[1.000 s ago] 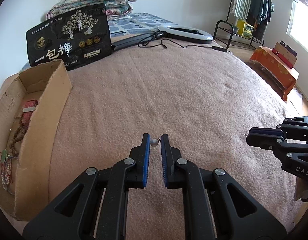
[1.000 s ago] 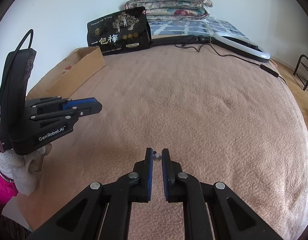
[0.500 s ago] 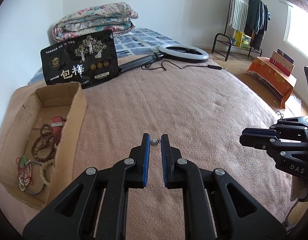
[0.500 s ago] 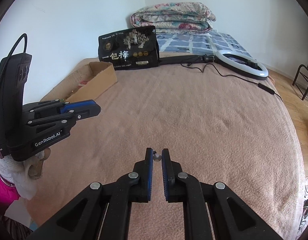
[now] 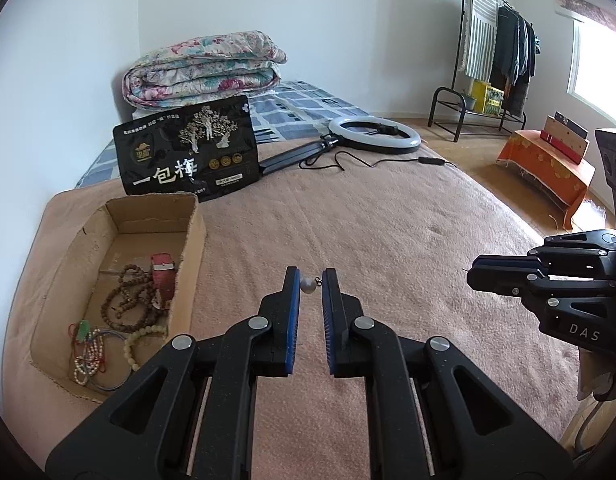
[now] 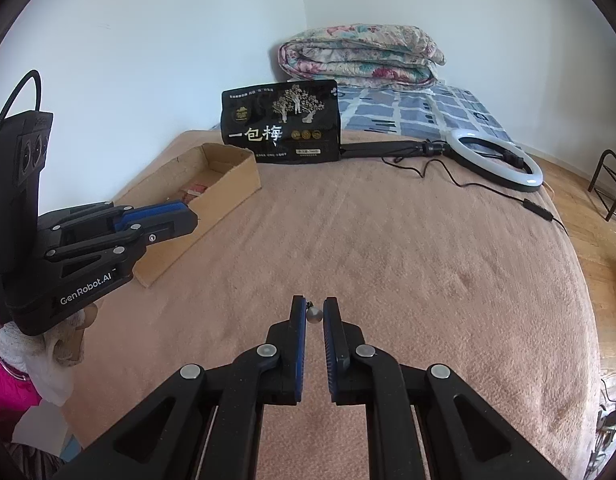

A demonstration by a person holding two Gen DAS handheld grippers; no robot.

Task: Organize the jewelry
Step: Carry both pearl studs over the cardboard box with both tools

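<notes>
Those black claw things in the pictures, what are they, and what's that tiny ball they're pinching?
They are grippers, two-finger tongs a person holds, one in each hand. Each carries a camera looking along its fingers, so each picture is one gripper's view. The left gripper pinches a pearl earring; the right gripper pinches a second earring. Below is a pink blanket. On it sits a cardboard box with bead bracelets inside, a black bag and a ring light.

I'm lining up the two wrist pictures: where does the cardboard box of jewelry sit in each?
Left wrist view: cardboard box at lower left, open top showing bead bracelets.
Right wrist view: cardboard box at middle left, partly behind the left claw.
Shared landmark: the black snack bag stands just beyond the box.
</notes>
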